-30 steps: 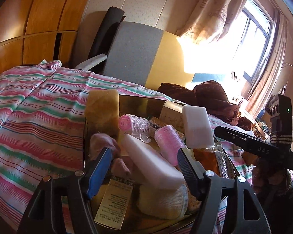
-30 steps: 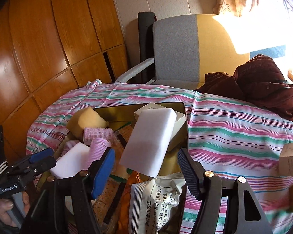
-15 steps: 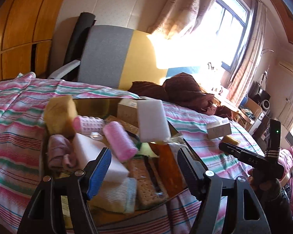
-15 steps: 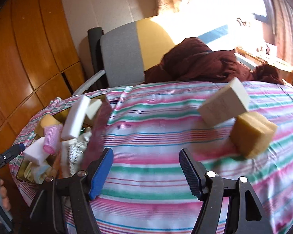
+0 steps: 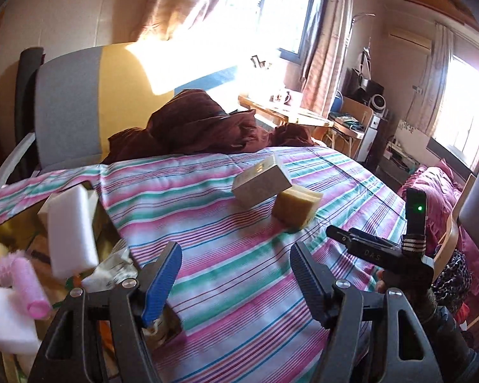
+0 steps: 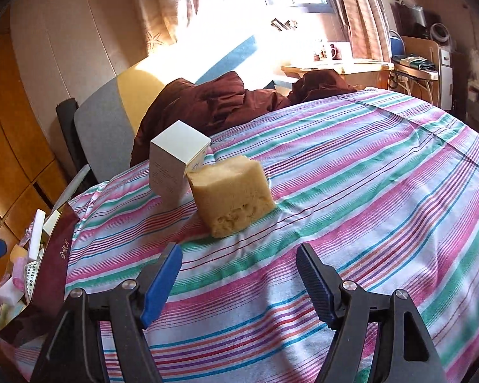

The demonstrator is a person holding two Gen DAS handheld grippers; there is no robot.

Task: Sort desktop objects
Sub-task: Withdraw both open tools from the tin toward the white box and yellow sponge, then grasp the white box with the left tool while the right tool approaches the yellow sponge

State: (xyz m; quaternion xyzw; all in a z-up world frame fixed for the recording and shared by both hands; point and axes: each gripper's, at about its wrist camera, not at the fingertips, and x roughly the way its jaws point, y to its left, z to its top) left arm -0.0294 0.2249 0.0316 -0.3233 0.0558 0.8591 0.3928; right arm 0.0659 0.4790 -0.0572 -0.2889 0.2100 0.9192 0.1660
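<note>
Looks light and squishy, that yellow sponge mid-frame beside the box; both grippers' jaws spread, empty, so pinch its flat sides.

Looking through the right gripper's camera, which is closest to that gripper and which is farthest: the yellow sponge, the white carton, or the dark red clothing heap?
From the right gripper:
1. Yellow sponge, just ahead on the striped cloth.
2. White carton, touching the sponge's far left side.
3. Dark red clothing heap, at the table's far edge.
</note>
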